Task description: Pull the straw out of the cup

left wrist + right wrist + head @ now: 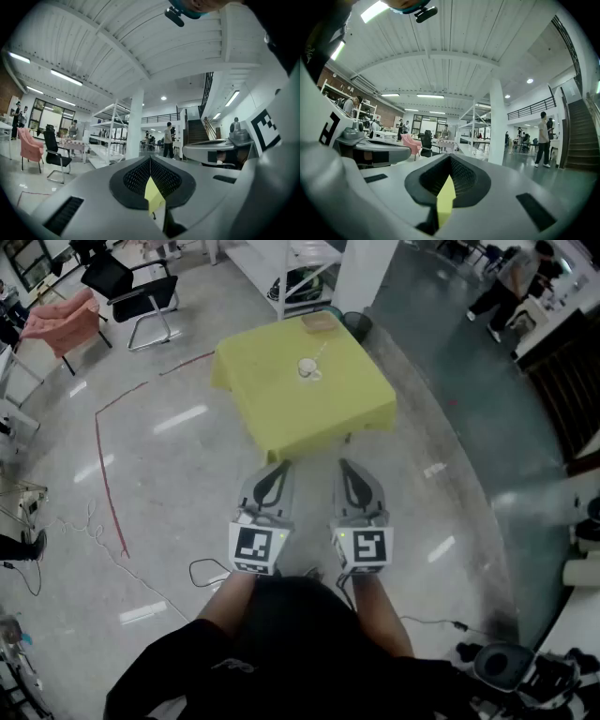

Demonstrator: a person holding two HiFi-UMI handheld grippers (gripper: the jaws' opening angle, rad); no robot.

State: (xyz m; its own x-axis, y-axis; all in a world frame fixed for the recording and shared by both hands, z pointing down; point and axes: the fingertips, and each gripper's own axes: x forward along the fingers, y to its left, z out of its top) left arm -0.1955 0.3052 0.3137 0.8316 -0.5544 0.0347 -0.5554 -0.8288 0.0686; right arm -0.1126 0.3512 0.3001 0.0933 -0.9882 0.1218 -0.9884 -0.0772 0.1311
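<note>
A small white cup (307, 367) stands near the middle of a table with a yellow cloth (281, 404), far ahead of me in the head view. A thin straw (320, 352) leans out of the cup toward the upper right. My left gripper (279, 470) and right gripper (345, 468) are side by side close to my body, short of the table's near edge, both pointing at it. Both have their jaws together with nothing held. In the left gripper view the left gripper (150, 160) shows only a yellow sliver of the table below its tips; the right gripper (450, 159) shows the same.
A flat brown object (319, 322) lies at the table's far edge. Black chairs (141, 292) and a pink chair (58, 322) stand at the left, a white shelf (286, 268) and a pillar (364, 273) behind the table. Cables (202, 570) lie on the floor.
</note>
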